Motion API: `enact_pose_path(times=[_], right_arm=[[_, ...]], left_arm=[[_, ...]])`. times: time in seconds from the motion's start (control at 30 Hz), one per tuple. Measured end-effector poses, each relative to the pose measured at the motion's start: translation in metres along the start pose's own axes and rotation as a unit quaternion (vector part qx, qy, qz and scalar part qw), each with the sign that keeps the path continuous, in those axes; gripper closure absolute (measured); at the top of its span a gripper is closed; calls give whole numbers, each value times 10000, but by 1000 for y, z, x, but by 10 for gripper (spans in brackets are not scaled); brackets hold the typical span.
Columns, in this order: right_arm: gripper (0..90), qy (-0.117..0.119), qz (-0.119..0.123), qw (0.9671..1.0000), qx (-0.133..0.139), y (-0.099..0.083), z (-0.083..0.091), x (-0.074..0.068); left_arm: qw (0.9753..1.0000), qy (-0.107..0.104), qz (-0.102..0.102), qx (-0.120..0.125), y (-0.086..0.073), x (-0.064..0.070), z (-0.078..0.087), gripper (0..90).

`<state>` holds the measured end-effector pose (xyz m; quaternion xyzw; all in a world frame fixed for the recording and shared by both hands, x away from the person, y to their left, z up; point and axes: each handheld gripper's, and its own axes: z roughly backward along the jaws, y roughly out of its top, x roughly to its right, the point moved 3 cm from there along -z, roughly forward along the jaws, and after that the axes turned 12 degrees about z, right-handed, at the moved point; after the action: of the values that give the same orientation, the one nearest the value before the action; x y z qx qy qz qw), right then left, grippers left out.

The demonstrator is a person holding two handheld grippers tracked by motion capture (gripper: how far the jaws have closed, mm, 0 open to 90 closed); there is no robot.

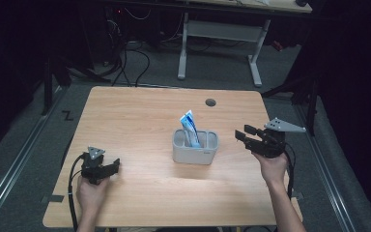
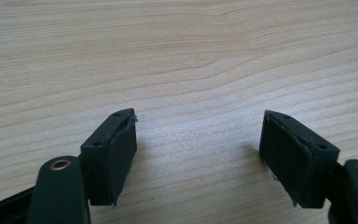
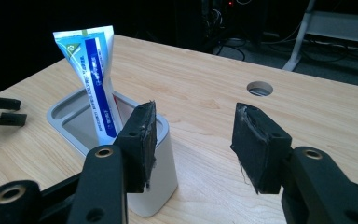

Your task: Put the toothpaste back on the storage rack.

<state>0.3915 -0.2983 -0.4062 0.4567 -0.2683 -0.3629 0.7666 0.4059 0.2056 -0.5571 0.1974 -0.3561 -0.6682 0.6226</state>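
Both my tongs gape: left tongs (image 1: pixel 107 167) low on the table (image 1: pixel 135 121), right tongs (image 1: pixel 245 135) raised beside the holder (image 1: pixel 194 153). Its blue-white tube (image 3: pixel 94 77) stands upright inside, print too small to read.

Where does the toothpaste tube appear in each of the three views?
High view: the toothpaste tube stands tilted in the grey holder at the table's middle.
Left gripper view: bare wood between open jaws, no tube.
Right gripper view: upper left, in the holder, behind the near jaw.
Shared landmark: the round table hole.
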Motion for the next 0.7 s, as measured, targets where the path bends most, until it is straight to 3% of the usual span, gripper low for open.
enact_pose_path(times=[0.7], right_arm=[[497, -72, -237, 9997, -27, -21, 6, 6]], left_arm=[[10000, 7, -9, -5, 0, 0, 0, 279]])
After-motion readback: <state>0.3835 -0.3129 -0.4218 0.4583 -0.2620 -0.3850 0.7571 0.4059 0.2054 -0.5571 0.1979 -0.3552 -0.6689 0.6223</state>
